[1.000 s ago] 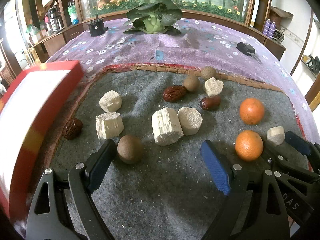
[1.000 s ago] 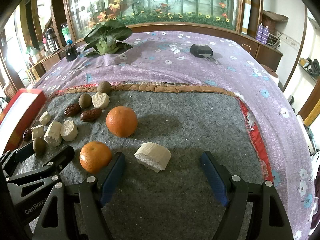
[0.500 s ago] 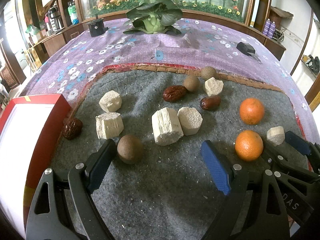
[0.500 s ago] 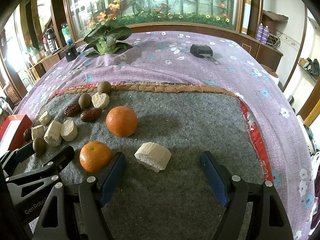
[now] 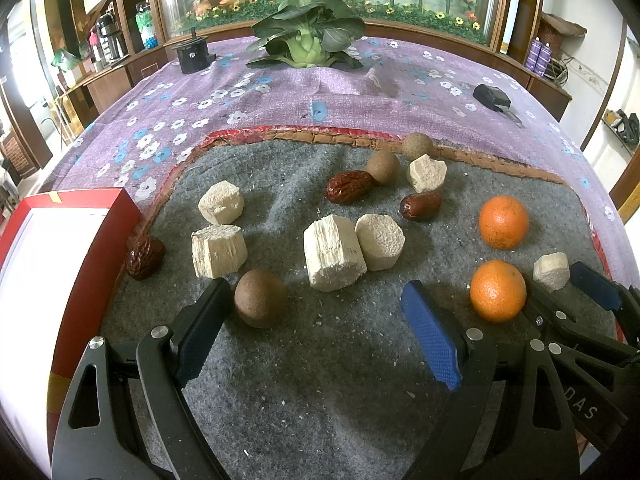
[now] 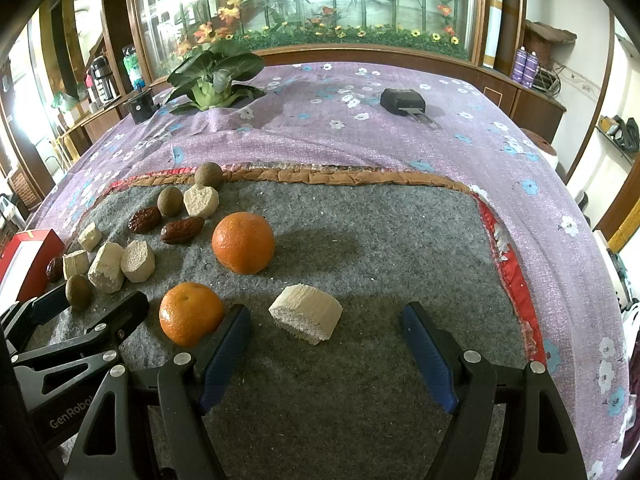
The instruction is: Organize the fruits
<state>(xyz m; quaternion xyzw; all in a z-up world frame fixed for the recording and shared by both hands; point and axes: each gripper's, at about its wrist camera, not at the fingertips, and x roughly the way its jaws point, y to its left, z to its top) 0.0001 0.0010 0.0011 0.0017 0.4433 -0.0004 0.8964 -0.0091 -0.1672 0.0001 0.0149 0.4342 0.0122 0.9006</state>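
Note:
Fruits lie on a grey felt mat [image 5: 320, 360]. Two oranges [image 5: 498, 291] [image 5: 504, 222], red dates [image 5: 349, 187], brown round fruits [image 5: 260, 298] and pale sugarcane chunks [image 5: 334, 252] are spread over it. My left gripper [image 5: 316, 300] is open and empty, low over the mat, with the brown fruit just inside its left finger. My right gripper [image 6: 326, 316] is open and empty, with a pale chunk [image 6: 306, 313] between its fingers and an orange [image 6: 191, 314] just outside its left finger. A red box [image 5: 44, 280] with a white inside lies at the mat's left edge.
A purple flowered cloth [image 6: 360, 128] covers the table beyond the mat. A green leafy vegetable [image 5: 306, 40], a black cylinder [image 5: 192, 54] and a black device [image 6: 402, 101] lie at the back. Each gripper shows at the other's side.
The red box has come down from a raised, tilted position at the left and now lies flat by the mat. Both grippers and the fruits have not moved.

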